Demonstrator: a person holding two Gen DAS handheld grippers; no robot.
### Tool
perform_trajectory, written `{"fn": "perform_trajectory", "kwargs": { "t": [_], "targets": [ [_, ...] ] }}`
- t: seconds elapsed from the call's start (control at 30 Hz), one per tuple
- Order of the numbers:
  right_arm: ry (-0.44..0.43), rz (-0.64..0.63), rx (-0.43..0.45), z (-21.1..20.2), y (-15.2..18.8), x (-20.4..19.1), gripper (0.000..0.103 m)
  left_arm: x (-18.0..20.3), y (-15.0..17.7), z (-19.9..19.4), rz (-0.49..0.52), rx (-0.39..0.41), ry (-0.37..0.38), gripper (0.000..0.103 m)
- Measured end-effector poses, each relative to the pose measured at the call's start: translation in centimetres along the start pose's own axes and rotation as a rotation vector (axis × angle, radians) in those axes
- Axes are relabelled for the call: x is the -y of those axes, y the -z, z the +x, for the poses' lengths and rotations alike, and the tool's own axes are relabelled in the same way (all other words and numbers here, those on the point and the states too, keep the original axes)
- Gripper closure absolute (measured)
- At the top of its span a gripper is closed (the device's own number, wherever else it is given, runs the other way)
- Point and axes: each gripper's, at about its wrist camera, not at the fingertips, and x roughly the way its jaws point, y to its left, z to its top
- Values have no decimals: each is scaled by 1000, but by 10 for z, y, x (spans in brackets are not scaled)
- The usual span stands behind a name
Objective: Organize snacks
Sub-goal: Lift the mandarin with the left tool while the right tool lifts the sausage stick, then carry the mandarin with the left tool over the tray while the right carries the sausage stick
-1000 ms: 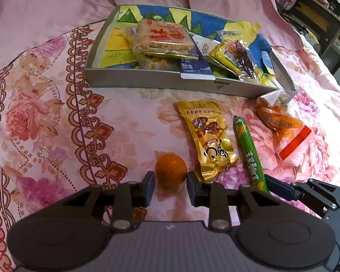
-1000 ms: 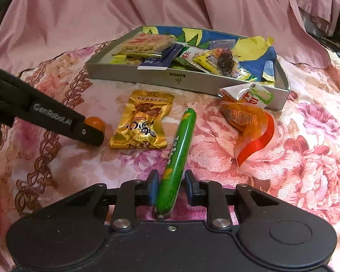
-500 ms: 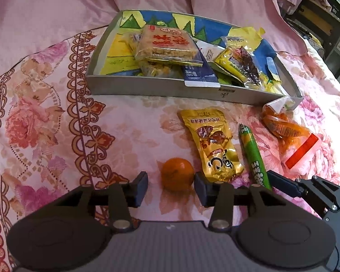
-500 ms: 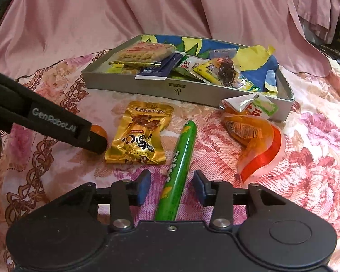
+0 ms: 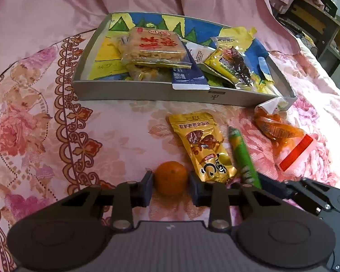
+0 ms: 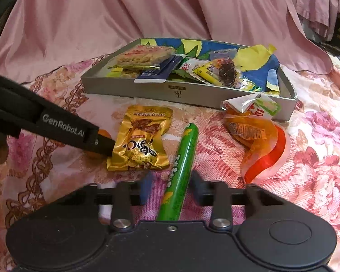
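A small orange (image 5: pixel 171 178) lies on the floral cloth between the fingers of my left gripper (image 5: pixel 171 187), which is open with small gaps on both sides of the fruit. A long green stick snack (image 6: pixel 180 174) lies between the fingers of my right gripper (image 6: pixel 170 188), which is open wide. A gold snack packet (image 5: pixel 201 145) lies between the orange and the stick. An orange transparent packet (image 6: pixel 253 136) lies right of the stick. The grey tray (image 5: pixel 124 91) behind holds several snack packets. My left gripper (image 6: pixel 102 142) also shows in the right wrist view, hiding most of the orange.
Pink draped fabric (image 6: pixel 147 11) rises behind the tray. A dark shelf unit (image 5: pixel 317 29) stands at the far right. The floral cloth (image 5: pixel 34 124) left of the orange is bare.
Both grippers opened, the left off the orange and the right off the green stick. Both snacks now lie on the cloth. The left jaws have since narrowed around the orange.
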Motion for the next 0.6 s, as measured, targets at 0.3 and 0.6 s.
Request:
{"fn": "perform_trajectory", "kwargs": {
  "t": [0.3,0.6],
  "targets": [
    [80,-161,66,-14,2,-17,84,11,-4,-24,4,92,16,68],
    [150,-190,95,-21,5,-14,84,5,-7,-37,-44,159,17,68]
  ]
}}
